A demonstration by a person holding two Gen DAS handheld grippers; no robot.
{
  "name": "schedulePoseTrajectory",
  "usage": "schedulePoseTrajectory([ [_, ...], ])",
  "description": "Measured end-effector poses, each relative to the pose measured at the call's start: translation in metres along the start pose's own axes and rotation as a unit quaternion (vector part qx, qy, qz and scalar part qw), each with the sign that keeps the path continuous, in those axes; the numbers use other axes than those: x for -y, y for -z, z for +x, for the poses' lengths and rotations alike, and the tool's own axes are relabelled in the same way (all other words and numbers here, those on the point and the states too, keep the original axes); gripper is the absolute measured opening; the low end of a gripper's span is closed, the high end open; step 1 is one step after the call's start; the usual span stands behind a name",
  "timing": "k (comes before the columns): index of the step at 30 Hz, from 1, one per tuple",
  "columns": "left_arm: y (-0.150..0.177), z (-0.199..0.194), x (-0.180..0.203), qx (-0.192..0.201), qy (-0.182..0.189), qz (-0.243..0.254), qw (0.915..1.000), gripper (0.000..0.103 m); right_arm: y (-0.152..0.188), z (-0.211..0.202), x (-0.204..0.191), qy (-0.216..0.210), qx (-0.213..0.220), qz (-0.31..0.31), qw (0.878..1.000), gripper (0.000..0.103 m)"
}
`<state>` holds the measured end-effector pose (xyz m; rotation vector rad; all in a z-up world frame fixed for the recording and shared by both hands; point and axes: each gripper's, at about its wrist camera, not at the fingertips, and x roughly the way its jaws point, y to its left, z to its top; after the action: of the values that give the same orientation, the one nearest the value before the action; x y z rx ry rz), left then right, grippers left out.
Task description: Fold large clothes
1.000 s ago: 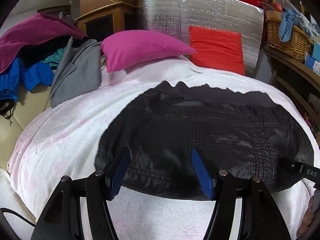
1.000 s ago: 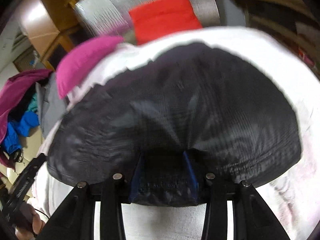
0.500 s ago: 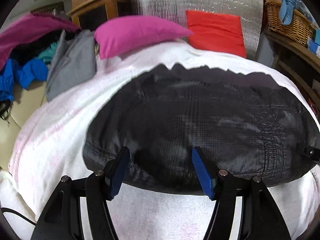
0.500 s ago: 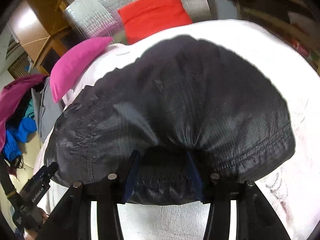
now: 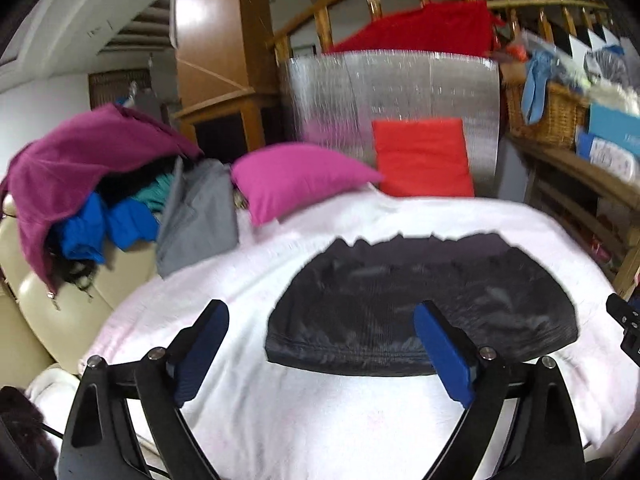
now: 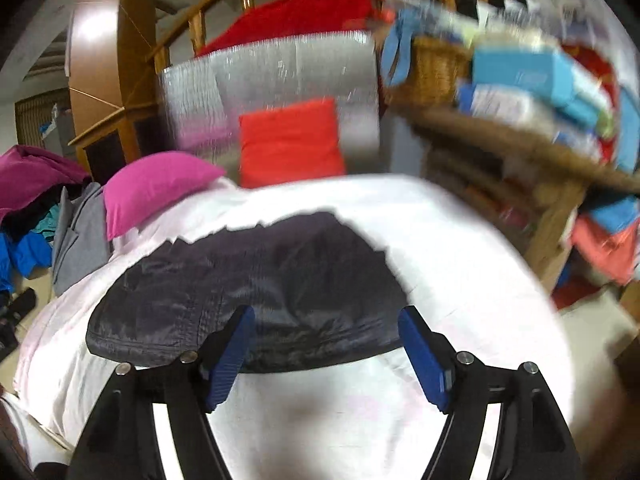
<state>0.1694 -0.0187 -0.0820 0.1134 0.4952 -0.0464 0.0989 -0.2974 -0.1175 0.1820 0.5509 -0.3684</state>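
A dark grey, shiny garment [image 5: 420,304] lies folded flat on the white bed cover [image 5: 320,420]; it also shows in the right wrist view [image 6: 256,292]. My left gripper [image 5: 320,344] is open and empty, held above the cover just short of the garment's near left edge. My right gripper [image 6: 326,344] is open and empty, held above the garment's near edge. Its blue pads [image 6: 230,354] hold nothing. The tip of the right gripper shows at the far right of the left wrist view [image 5: 626,324].
A pink pillow [image 5: 296,178] and a red pillow [image 5: 422,158] lie at the head of the bed against a silver foil panel [image 5: 396,92]. A pile of clothes [image 5: 92,184] sits on a cream sofa at left. Wooden shelves with a wicker basket [image 5: 548,112] stand at right.
The right gripper let go of the garment's near edge and opened. Both grippers pulled back and rose away from the garment, which now lies flat.
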Motion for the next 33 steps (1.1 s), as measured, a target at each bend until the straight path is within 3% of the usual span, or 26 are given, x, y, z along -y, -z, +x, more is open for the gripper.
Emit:
schedulePoseTrajectory([
  [4, -0.011, -0.051, -0.008, 0.03, 0.001, -0.003, 0.9995, 0.097, -0.017, -0.059, -0.007, 0.017, 0.035, -0.01, 0.999, 0.087],
  [10, -0.013, -0.118, -0.015, 0.067, -0.007, 0.002, 0.9977, 0.1, -0.02, -0.131, -0.03, 0.028, 0.064, -0.044, 0.997, 0.087],
  [15, -0.013, -0.15, -0.021, 0.078, 0.0, 0.003, 0.997, 0.101, -0.013, -0.17, -0.03, 0.029, 0.072, -0.034, 0.996, 0.087],
  [21, -0.013, -0.16, -0.023, 0.069, 0.005, -0.005, 0.9976, 0.101, -0.005, -0.191, -0.025, 0.039, 0.072, -0.023, 0.996, 0.087],
  [33, -0.009, -0.164, -0.017, 0.063, -0.001, -0.003, 0.998, 0.101, 0.0, -0.181, -0.028, 0.026, 0.056, -0.026, 0.998, 0.088],
])
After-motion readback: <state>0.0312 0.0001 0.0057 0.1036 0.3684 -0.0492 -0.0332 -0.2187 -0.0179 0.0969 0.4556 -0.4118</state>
